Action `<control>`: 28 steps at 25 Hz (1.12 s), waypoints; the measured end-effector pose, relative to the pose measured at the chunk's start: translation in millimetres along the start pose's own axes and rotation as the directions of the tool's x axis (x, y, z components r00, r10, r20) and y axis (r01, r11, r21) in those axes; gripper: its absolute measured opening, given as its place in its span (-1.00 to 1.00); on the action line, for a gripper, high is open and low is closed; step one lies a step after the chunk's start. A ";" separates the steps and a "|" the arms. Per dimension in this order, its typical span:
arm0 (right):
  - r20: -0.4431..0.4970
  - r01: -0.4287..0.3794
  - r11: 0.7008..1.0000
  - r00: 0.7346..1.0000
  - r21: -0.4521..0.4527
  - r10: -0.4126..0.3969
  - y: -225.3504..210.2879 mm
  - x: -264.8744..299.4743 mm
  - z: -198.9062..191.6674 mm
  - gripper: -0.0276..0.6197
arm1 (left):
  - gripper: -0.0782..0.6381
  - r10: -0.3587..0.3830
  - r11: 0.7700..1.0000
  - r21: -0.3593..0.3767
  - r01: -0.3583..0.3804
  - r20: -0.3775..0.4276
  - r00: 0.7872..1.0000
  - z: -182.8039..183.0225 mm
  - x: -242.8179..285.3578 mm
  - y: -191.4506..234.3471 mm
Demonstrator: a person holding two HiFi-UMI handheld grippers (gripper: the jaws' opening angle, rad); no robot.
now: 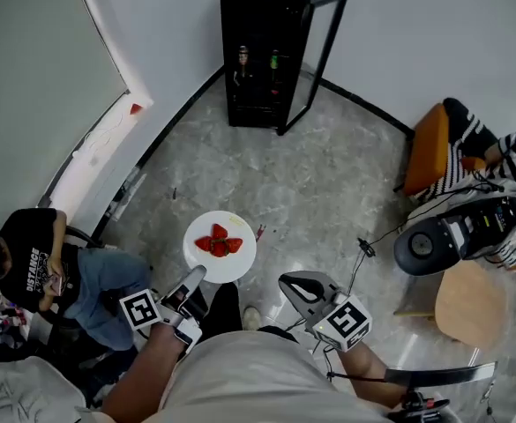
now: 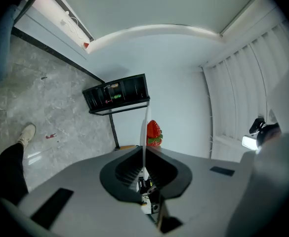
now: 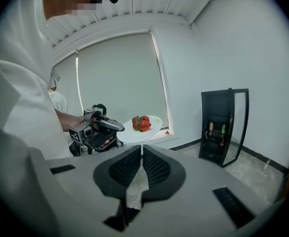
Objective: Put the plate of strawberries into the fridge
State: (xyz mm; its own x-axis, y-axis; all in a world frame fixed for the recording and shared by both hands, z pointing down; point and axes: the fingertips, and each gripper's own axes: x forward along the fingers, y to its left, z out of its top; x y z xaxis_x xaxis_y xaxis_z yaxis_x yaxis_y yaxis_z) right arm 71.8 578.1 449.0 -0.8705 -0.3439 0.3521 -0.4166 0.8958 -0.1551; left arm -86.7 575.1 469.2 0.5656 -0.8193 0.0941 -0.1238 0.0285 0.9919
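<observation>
Left gripper (image 1: 193, 278): pinched the edge of the white plate (image 1: 238, 263).
Strawberries (image 1: 219, 241): sat on it, picture middle.
Right gripper (image 1: 295, 283): squeezed shut, empty.
Fridge (image 1: 259, 55): top middle, door open.

Head view looks steeply down from above; both gripper views look along their jaws; all three show the fridge (image 1: 262, 55)
</observation>
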 end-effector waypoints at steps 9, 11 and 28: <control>0.035 0.113 0.993 0.993 -0.018 -0.113 -98.6 54.8 53.2 -0.42 | -0.71 -0.046 0.999 0.022 0.049 -0.126 0.991 92.5 121.7 6.0; 0.023 0.140 0.989 0.990 -0.054 -0.139 -121.3 70.7 70.3 -0.42 | -0.71 -0.061 0.998 0.019 0.064 -0.144 0.988 117.4 148.2 3.5; 0.020 0.167 0.985 0.986 -0.046 -0.166 -345.7 138.4 129.9 -0.42 | -0.71 -0.045 0.998 0.031 0.049 -0.119 0.992 259.3 372.7 11.9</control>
State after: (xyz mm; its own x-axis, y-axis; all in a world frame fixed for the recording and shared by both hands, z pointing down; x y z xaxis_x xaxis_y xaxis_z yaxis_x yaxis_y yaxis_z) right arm 61.4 184.2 431.4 -0.7941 -0.4935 0.3548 -0.5437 0.8377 -0.0517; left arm -88.8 121.6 493.9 0.6638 -0.7456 0.0586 -0.1211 -0.0298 0.9922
